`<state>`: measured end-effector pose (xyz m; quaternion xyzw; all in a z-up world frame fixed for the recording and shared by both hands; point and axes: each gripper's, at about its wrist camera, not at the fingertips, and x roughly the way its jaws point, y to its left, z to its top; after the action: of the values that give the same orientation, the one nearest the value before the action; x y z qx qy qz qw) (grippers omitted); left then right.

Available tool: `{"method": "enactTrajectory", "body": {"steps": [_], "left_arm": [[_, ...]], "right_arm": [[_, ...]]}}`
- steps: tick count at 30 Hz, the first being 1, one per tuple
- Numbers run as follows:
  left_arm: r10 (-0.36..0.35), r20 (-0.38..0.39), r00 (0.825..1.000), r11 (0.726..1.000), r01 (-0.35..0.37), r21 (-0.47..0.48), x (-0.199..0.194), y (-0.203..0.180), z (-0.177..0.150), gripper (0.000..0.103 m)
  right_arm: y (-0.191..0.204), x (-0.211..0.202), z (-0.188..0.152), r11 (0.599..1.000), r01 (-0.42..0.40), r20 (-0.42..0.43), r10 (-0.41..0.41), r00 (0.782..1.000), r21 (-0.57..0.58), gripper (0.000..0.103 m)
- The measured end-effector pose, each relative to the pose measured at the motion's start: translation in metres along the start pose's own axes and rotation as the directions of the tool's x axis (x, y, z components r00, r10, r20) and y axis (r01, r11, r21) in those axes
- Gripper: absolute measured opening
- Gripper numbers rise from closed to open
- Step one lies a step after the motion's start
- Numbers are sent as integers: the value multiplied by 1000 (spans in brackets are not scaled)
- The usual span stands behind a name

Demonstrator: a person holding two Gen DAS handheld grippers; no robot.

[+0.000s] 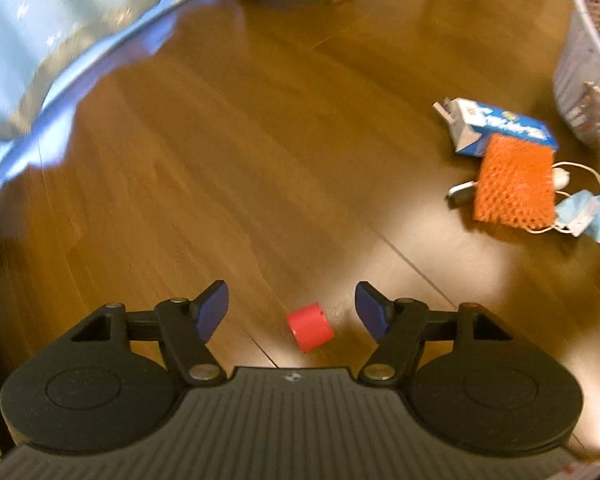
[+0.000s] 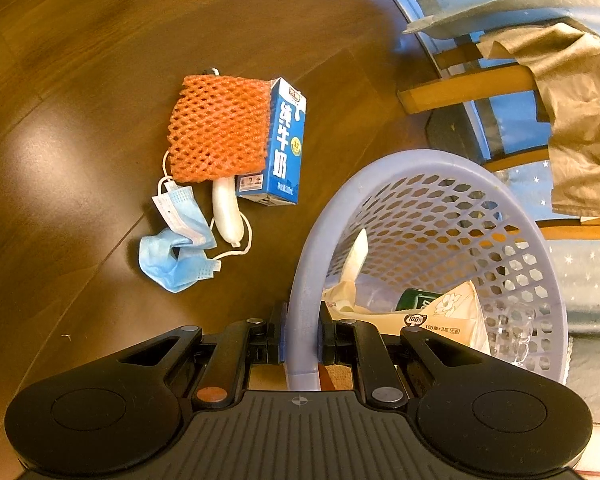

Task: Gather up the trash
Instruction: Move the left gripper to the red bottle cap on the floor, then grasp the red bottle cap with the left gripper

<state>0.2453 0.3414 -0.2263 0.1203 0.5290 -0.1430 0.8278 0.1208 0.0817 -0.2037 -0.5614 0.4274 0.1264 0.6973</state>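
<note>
A small red cap [image 1: 310,327] lies on the wooden floor between the spread blue fingers of my left gripper [image 1: 292,312], which is open and apart from it. My right gripper [image 2: 302,340] is shut on the rim of the lavender mesh basket [image 2: 440,168], which holds a tissue pack, a green item and clear plastic. A trash pile lies left of the basket: an orange foam net [image 2: 218,128], a blue milk carton [image 2: 286,144], a blue face mask [image 2: 178,248] and a white tube [image 2: 226,212]. The left wrist view shows the same net [image 1: 514,184] and carton [image 1: 500,124] at right.
Blue star-patterned fabric [image 1: 40,40] hangs along the left in the left wrist view. A wooden chair frame [image 2: 468,88] draped with tan cloth [image 2: 580,120] stands behind the basket. Bare wooden floor [image 1: 240,160] stretches between the cap and the pile.
</note>
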Motion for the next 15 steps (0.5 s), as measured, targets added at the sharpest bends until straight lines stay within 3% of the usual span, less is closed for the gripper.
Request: {"method": "enactTrajectory", "body": {"steps": [11,15], "left_arm": [[-38,-62,997,993,31,-112,35,-1,-15,43],[-29,-73,997,992,20,-122,43,-2,-15,43]], "right_arm": [[0,0,4,1000,-1,1,1,1000,-1,10],[-1,1,5,1000,-4,2,4,1000,-1,10]]}}
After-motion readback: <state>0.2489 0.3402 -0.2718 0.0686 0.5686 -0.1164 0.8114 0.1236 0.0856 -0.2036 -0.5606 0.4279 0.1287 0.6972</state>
